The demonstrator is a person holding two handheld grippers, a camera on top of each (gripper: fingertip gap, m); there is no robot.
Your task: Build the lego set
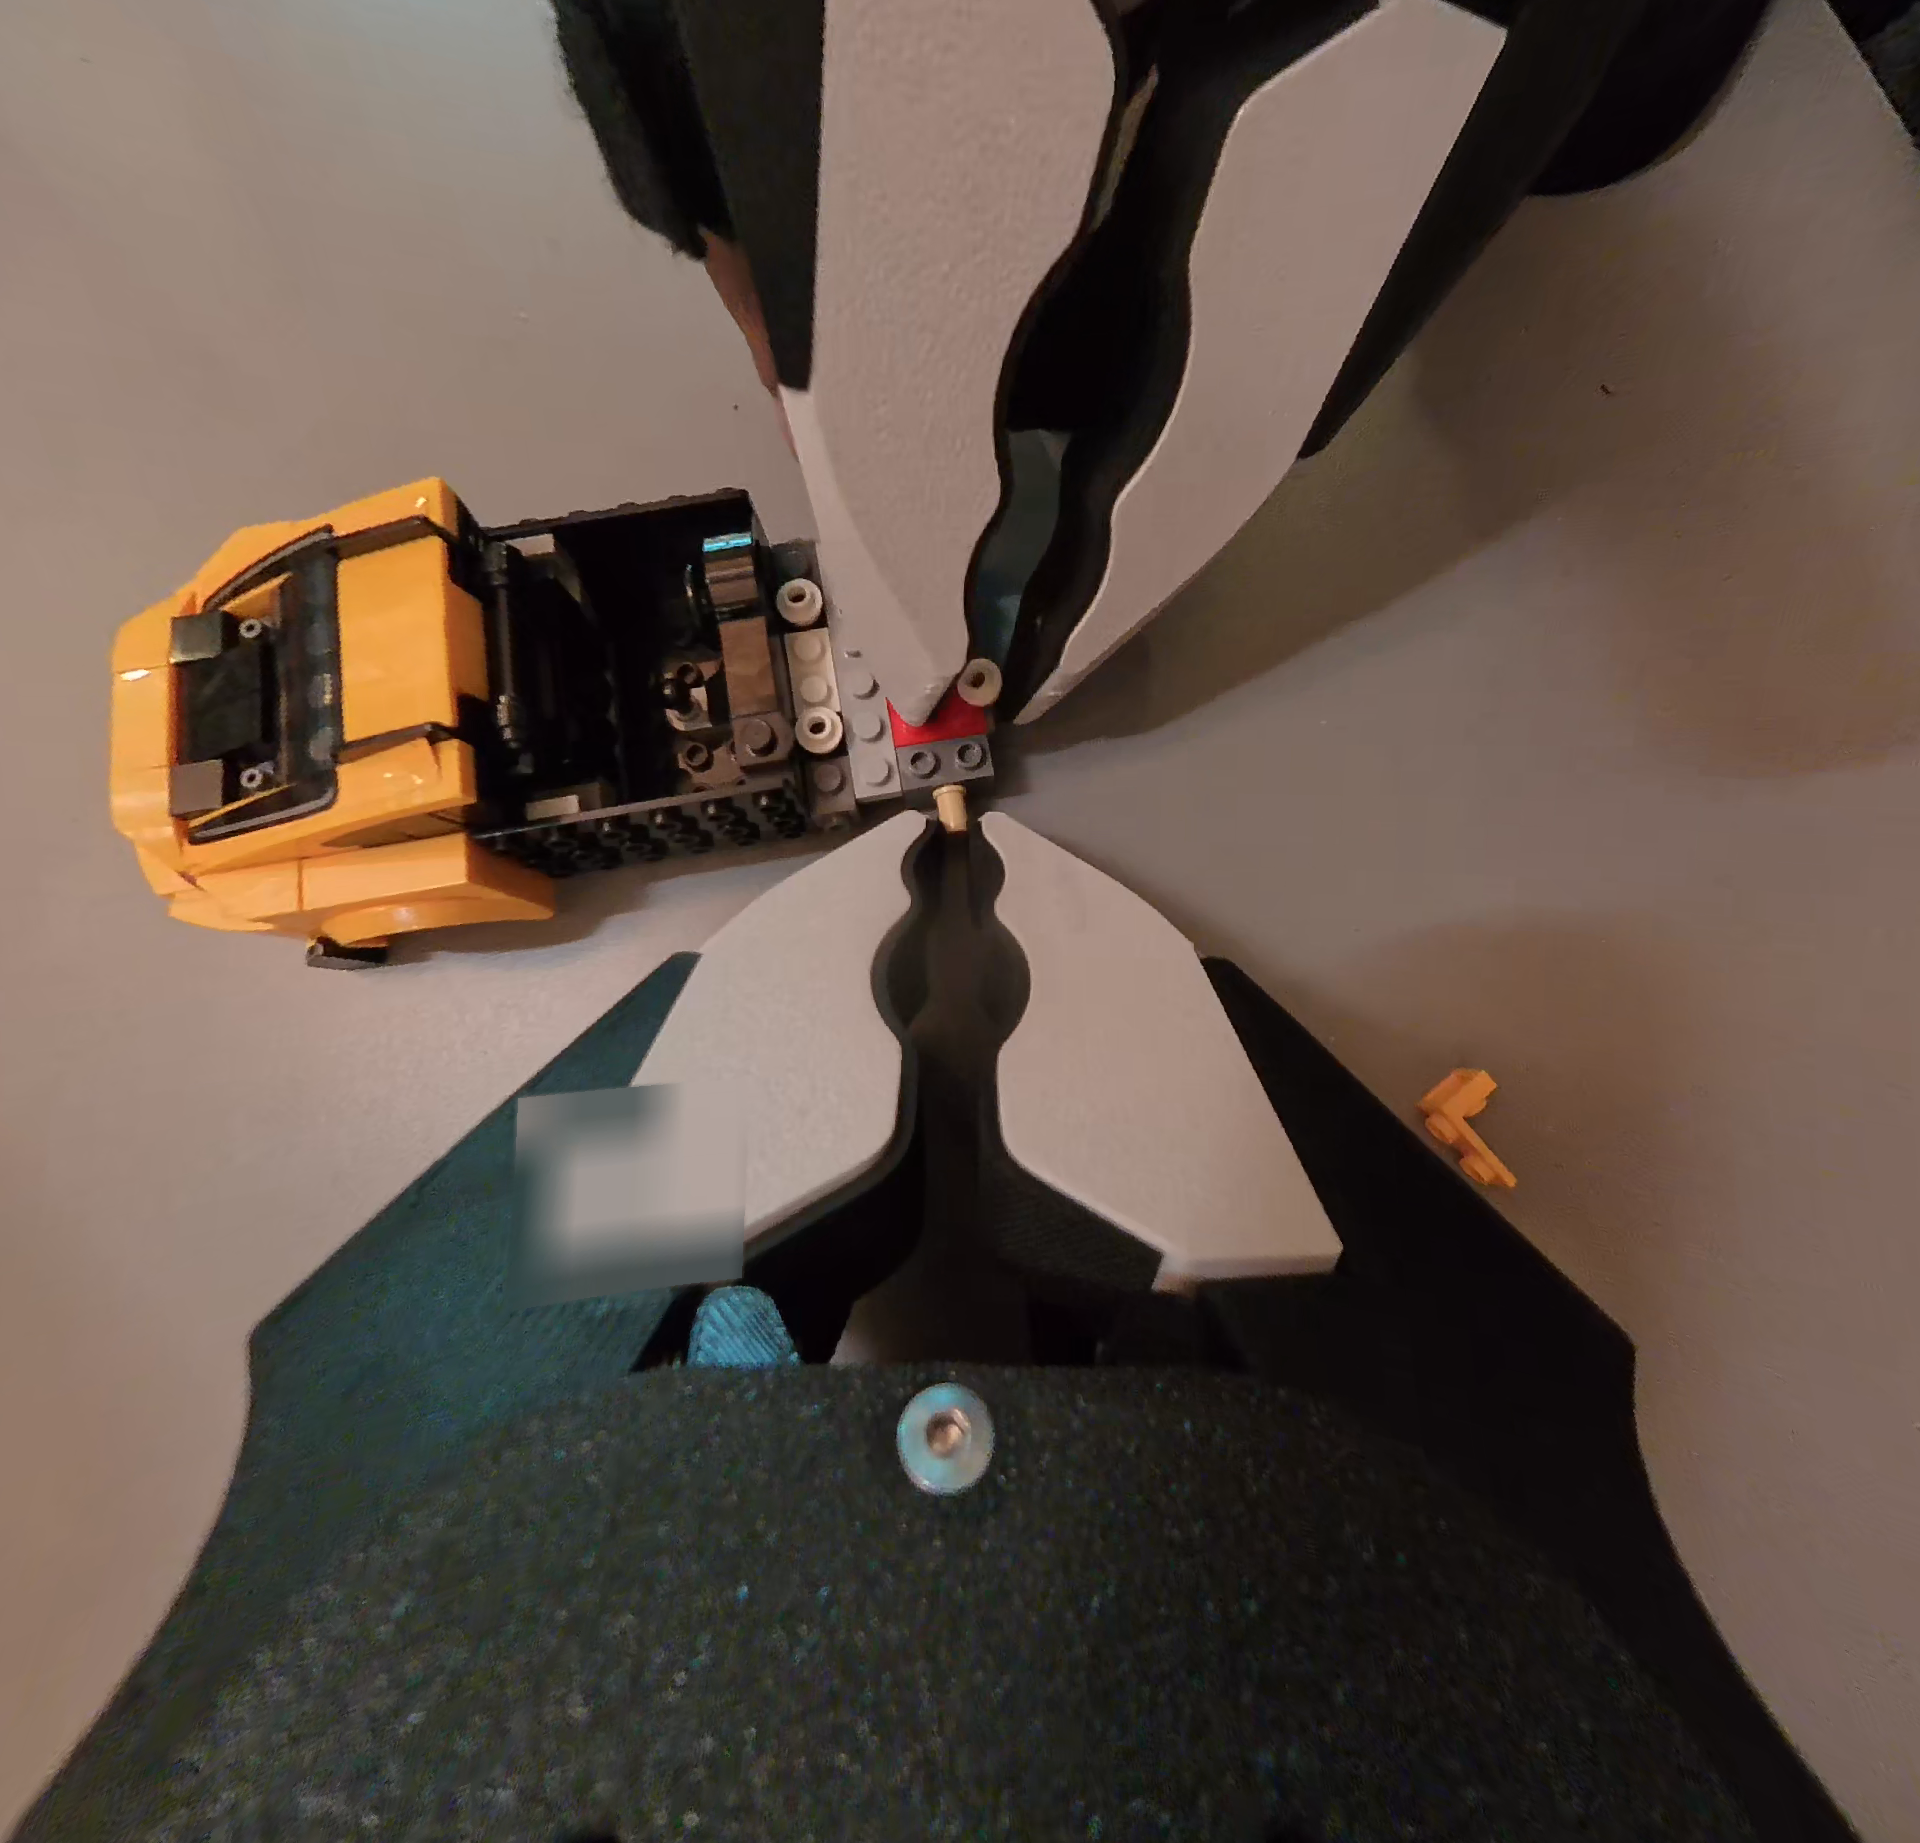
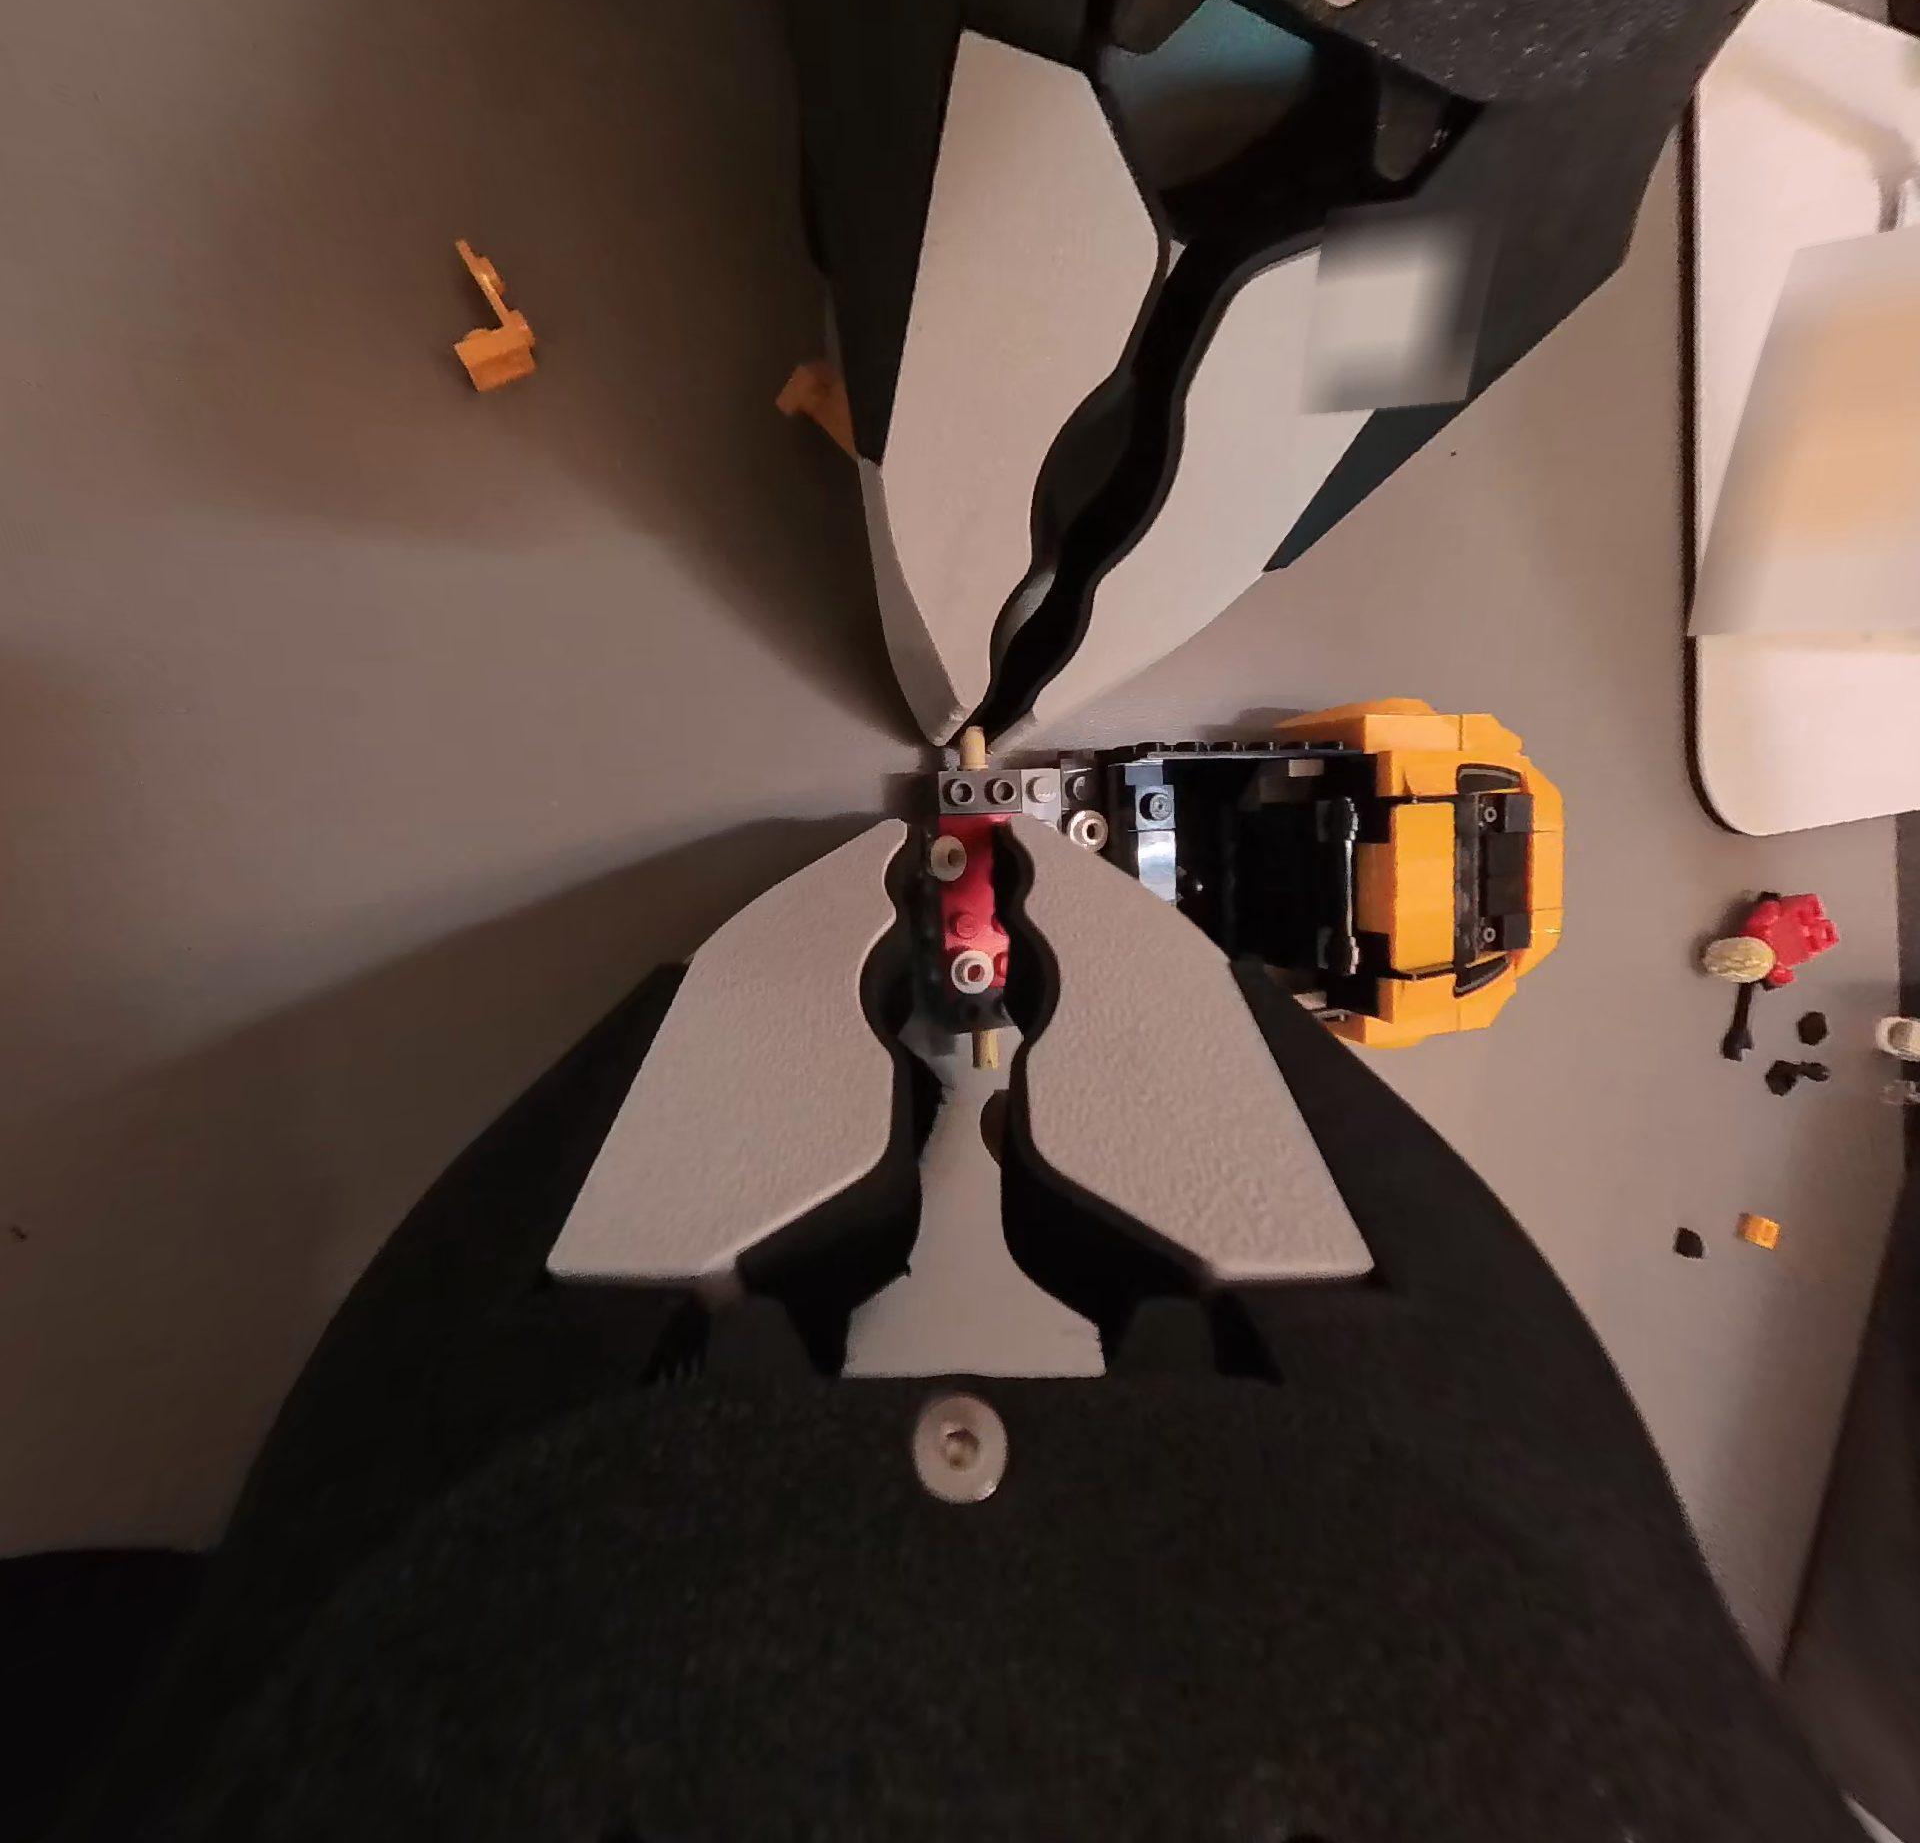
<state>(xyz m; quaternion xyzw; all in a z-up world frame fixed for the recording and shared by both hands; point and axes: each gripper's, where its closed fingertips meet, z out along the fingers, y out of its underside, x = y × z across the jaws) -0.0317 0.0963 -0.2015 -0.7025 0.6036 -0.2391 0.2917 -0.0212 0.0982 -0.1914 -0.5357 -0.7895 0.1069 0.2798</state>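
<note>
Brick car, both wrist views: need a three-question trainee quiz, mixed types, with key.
1. True or false: the left gripper pinches the tan pin at the grey end of the brick car.
2. The block between the right gripper fingers is: A blue, B red, C green.
3. Fill in: the loose bracket on the table is ____.

Key: 1 true. 2 B, the red block. 3 orange.

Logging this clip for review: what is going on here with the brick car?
A person works two handheld tools on a partly built orange brick car lying on a grey table. The left tool is pinched on a tan peg sticking from the car's end. The right tool grips the red section there.
</note>
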